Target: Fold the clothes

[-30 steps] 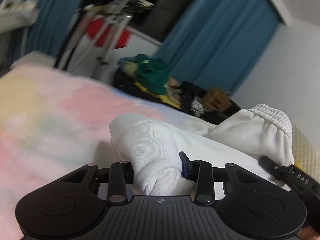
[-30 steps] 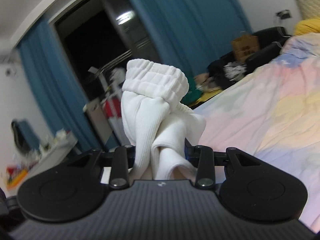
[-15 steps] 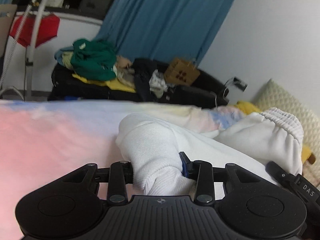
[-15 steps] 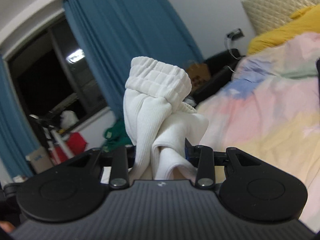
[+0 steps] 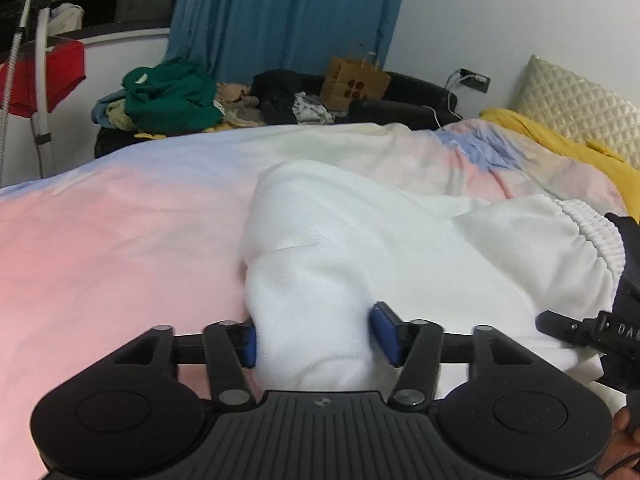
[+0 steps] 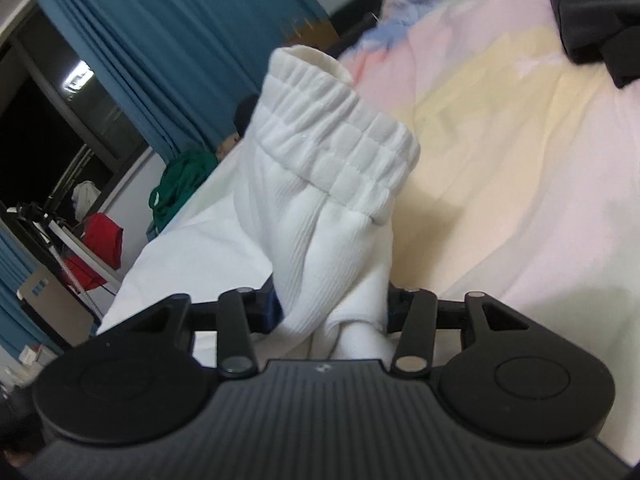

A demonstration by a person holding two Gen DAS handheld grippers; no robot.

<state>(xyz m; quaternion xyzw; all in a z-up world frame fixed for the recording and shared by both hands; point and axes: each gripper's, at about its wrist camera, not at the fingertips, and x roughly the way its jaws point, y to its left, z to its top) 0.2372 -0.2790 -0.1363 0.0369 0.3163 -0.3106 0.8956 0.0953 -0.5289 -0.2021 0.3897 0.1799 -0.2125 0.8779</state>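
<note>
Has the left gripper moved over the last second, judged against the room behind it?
Yes. The left gripper, shut on the white garment, has swung right: the green clothes pile slid leftward in its view and the quilted headboard came into sight.

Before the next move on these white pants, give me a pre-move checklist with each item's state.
1. Left gripper has fabric between its pads: ok, though the jaws look widened, so grip firmness: cannot tell.
2. Right gripper clamped on the bunched fabric below the elastic waistband: ok.
3. White pants resting on the bedspread: ok on the left side; the waistband end is raised.
4. Fabric flat between the grippers: not ok, it is bunched and creased.
5. Black garment clear of the pants: ok.
</note>
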